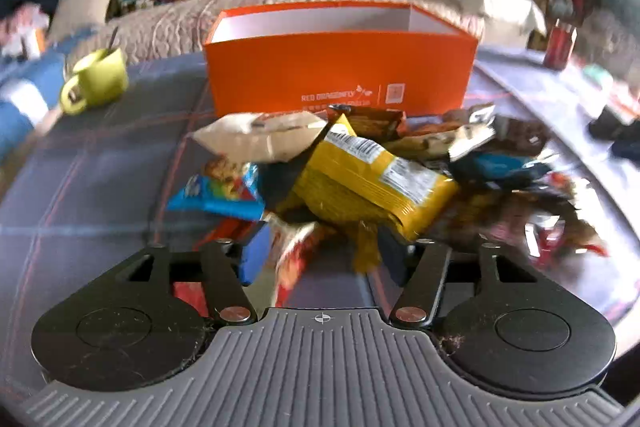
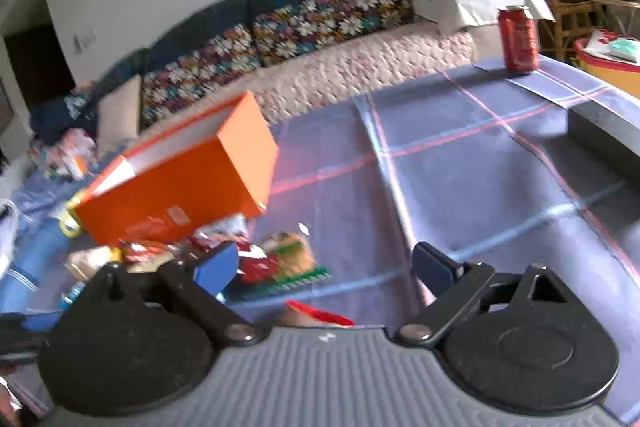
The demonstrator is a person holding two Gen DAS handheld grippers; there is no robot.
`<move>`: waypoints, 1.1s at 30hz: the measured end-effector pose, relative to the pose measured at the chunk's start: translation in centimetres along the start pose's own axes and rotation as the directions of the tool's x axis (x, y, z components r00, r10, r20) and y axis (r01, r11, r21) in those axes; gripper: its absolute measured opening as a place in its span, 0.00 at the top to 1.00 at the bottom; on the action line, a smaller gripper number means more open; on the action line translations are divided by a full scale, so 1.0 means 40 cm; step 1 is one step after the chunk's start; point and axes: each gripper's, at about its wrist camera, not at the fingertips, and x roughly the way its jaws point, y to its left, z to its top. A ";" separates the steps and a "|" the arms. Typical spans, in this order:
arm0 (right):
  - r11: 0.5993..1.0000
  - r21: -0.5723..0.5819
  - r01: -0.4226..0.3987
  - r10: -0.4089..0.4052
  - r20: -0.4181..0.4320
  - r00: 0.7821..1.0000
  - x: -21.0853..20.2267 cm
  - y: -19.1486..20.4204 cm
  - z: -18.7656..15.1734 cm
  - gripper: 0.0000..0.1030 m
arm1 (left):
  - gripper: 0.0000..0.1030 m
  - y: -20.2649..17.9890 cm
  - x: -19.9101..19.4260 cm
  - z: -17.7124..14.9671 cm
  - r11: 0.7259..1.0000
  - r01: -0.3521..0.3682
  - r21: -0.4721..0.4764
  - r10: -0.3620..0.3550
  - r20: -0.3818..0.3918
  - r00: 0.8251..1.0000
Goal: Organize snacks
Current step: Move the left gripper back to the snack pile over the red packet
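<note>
Right now the left gripper stands part-open, snack wrappers lying between its blue pads; grip unclear. Wide-open, the right gripper holds nothing, snacks just ahead.

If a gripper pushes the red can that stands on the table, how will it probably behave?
The red can stands upright and is tall for its narrow base, so a push near its top would probably tip it. Once on its side, its round body would likely roll across the tablecloth. Whether it is full or empty cannot be seen, so its weight is uncertain.
</note>
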 end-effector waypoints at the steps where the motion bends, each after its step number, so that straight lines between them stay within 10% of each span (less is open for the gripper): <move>1: 1.000 0.004 -0.003 0.003 0.002 1.000 -0.001 -0.001 0.000 0.09 | 0.57 0.012 -0.019 -0.011 1.000 -0.008 -0.017 0.008 0.007 1.000; 8: 0.998 -0.008 -0.062 0.062 -0.005 0.998 0.011 0.035 0.008 0.09 | 0.50 0.078 -0.001 -0.031 0.994 -0.058 -0.089 0.056 -0.034 0.998; 16: 0.999 0.015 -0.040 0.041 -0.037 0.999 0.023 0.016 -0.004 0.09 | 0.70 0.081 0.039 -0.057 0.995 -0.098 -0.009 0.098 -0.074 0.992; 21: 0.999 0.034 -0.042 0.044 -0.049 0.998 0.030 0.008 -0.006 0.09 | 0.66 0.042 -0.003 -0.104 0.996 -0.058 0.072 0.065 -0.096 0.993; 29: 0.999 -0.020 -0.029 0.027 -0.063 0.998 0.039 0.030 -0.013 0.09 | 0.68 0.086 0.001 -0.025 0.987 -0.157 -0.027 0.158 0.049 0.986; 33: 1.000 -0.008 -0.028 0.027 -0.063 0.998 0.039 0.021 -0.014 0.09 | 0.69 0.086 0.039 -0.029 0.983 -0.170 0.075 0.166 0.047 0.985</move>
